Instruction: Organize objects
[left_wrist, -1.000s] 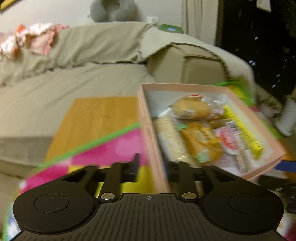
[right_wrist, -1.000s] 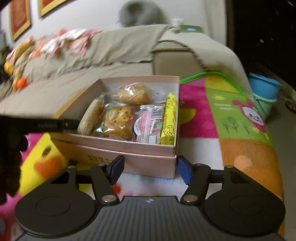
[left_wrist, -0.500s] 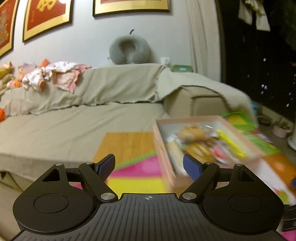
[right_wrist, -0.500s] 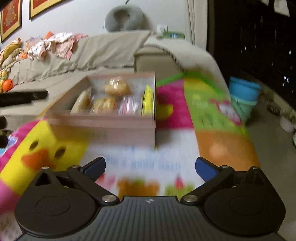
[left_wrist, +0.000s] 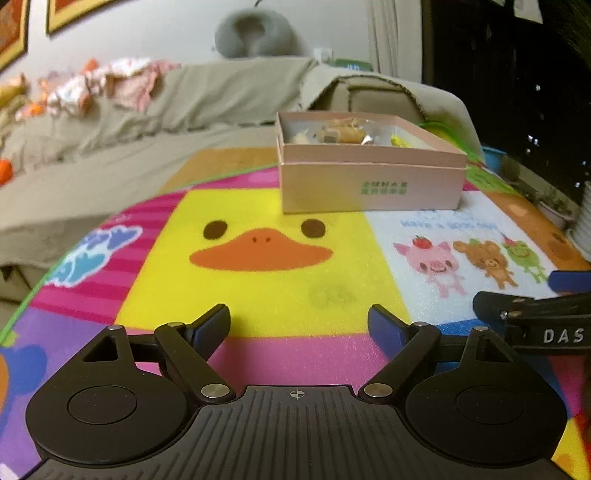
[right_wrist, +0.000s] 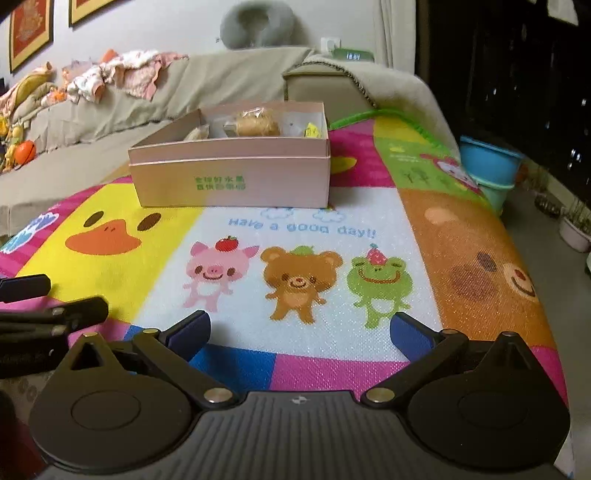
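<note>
A pink cardboard box (left_wrist: 369, 181) (right_wrist: 229, 181) stands on the colourful cartoon play mat (left_wrist: 258, 280) (right_wrist: 295, 221), with wrapped buns and snack packets (left_wrist: 343, 133) (right_wrist: 255, 123) inside it. My left gripper (left_wrist: 297, 317) hovers over the yellow duck patch, well short of the box. Its jaws are opening wide and nothing is between them. My right gripper (right_wrist: 299, 321) is open and empty over the pig, bear and frog print, also apart from the box. Each gripper shows at the edge of the other's view.
A beige covered sofa (right_wrist: 221, 85) runs behind the mat, with clothes (right_wrist: 122, 77), a grey neck pillow (right_wrist: 258, 22) and an orange ball (right_wrist: 25, 152) on it. Blue and green buckets (right_wrist: 487, 158) and plant pots (right_wrist: 574, 230) stand on the floor at right.
Both grippers have pulled back from the pink box and spread their jaws wide. The box now sits farther off on the mat, with neither gripper touching it.
</note>
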